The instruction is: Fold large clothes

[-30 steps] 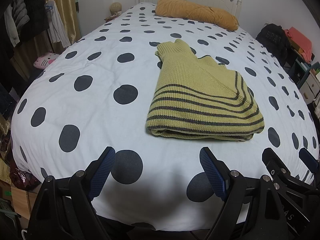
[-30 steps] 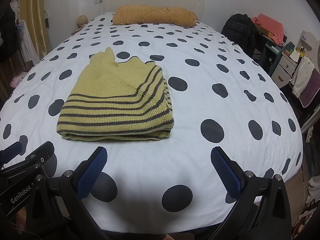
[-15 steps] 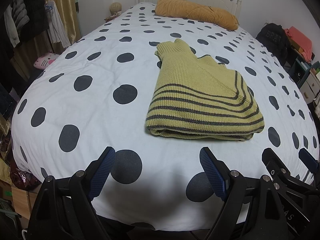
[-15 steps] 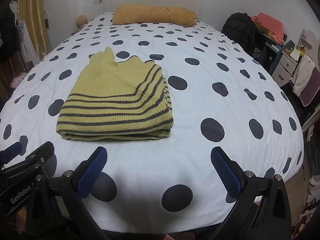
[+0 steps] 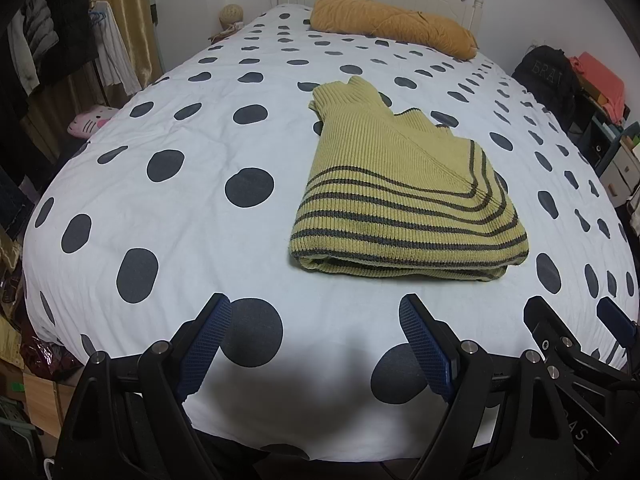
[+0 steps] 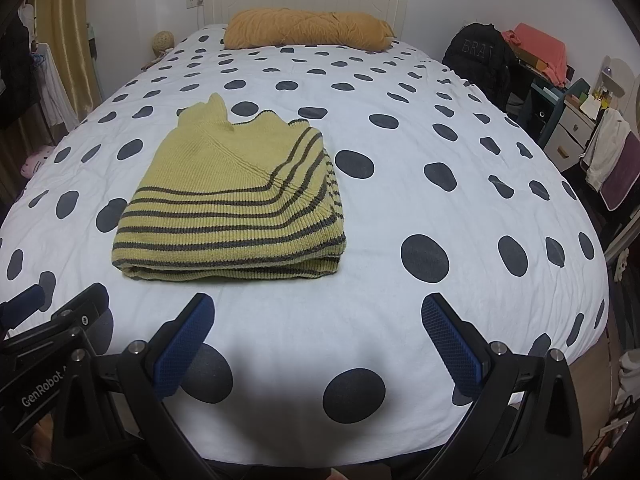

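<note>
Left wrist view: both tongs spread and empty over the bed's foot edge, risking unravelling the folded sweater if snagged.

Bedspread open (sweater sole obstacle).

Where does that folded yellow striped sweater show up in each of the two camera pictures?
Left wrist view: the sweater lies right of centre on the spotted bed.
Right wrist view: the sweater lies left of centre.
Shared landmark: the orange pillow by the headboard, beyond the sweater in both.
</note>
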`<state>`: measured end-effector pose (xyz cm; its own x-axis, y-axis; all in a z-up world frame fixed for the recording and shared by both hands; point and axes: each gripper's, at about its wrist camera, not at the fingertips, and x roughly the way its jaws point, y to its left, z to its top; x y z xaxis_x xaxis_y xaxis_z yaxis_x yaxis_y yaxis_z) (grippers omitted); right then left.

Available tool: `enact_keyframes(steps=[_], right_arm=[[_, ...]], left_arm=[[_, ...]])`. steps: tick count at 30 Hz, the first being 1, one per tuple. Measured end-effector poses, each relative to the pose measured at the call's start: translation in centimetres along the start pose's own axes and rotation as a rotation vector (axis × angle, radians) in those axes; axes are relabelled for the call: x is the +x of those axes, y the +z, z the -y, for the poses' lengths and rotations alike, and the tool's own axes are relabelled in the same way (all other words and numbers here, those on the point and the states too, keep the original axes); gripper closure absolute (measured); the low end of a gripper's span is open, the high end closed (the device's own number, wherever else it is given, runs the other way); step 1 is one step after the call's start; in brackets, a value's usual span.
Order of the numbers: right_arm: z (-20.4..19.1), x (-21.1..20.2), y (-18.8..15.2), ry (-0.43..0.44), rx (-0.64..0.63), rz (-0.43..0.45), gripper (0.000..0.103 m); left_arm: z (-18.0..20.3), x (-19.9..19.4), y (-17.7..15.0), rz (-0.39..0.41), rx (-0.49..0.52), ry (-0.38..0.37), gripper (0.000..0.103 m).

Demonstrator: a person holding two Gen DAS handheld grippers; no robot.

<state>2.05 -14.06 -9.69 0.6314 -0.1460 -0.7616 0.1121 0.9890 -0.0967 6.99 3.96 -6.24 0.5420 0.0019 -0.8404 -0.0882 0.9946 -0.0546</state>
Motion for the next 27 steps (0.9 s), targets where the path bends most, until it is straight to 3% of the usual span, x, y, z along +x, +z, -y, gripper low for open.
enact_keyframes(steps=[27], right_arm=[[0.29,0.12,0.04,0.003,0.001,-0.003,0.000]], left_arm=[[0.20,0.35,-0.07,-0.009,0.003,0.003,0.017]])
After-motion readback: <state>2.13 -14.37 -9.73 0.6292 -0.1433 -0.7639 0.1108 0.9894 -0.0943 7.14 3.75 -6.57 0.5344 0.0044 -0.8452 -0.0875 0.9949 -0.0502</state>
